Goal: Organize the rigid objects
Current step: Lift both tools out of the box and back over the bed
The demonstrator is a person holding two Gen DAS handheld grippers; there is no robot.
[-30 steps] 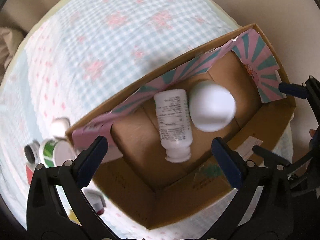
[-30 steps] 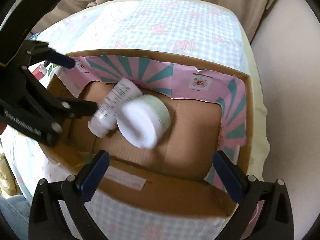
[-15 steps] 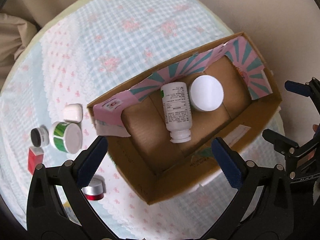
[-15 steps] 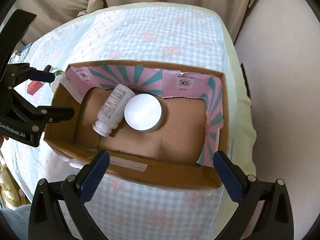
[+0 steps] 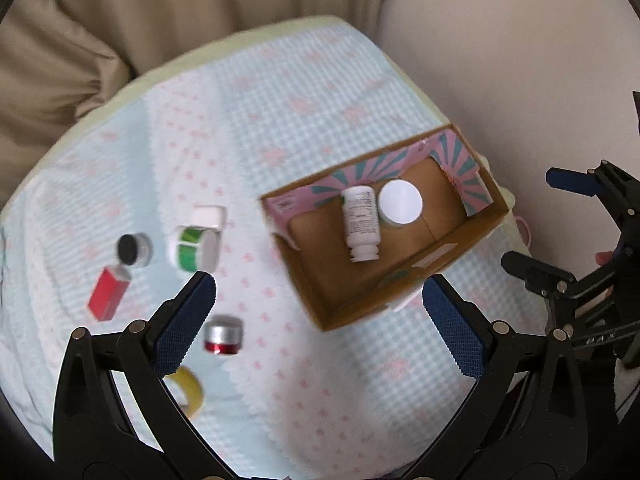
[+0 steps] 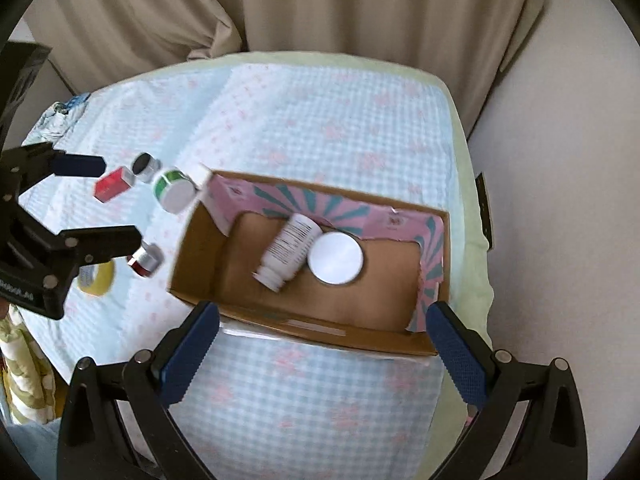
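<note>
Both hand-held grippers hang above the table with fingers spread wide and nothing between them. Left gripper (image 5: 320,316) sits over the near left part of the checked cloth (image 5: 304,128); the cardboard box (image 5: 404,300) lies ahead and to its right, well apart from its fingertips. Inside the box a white bottle (image 5: 361,220) lies on its side, touching a white-lidded jar (image 5: 400,202) on its right. Right gripper (image 6: 324,344) hovers just nearer than the box's near wall. On the cloth left of the box stand a green-banded tub (image 5: 194,249), a black-lidded jar (image 5: 134,249), a red box (image 5: 107,292) and a red-and-silver jar (image 5: 223,335). A yellow tape roll (image 5: 188,390) lies nearest, partly behind the left finger.
</note>
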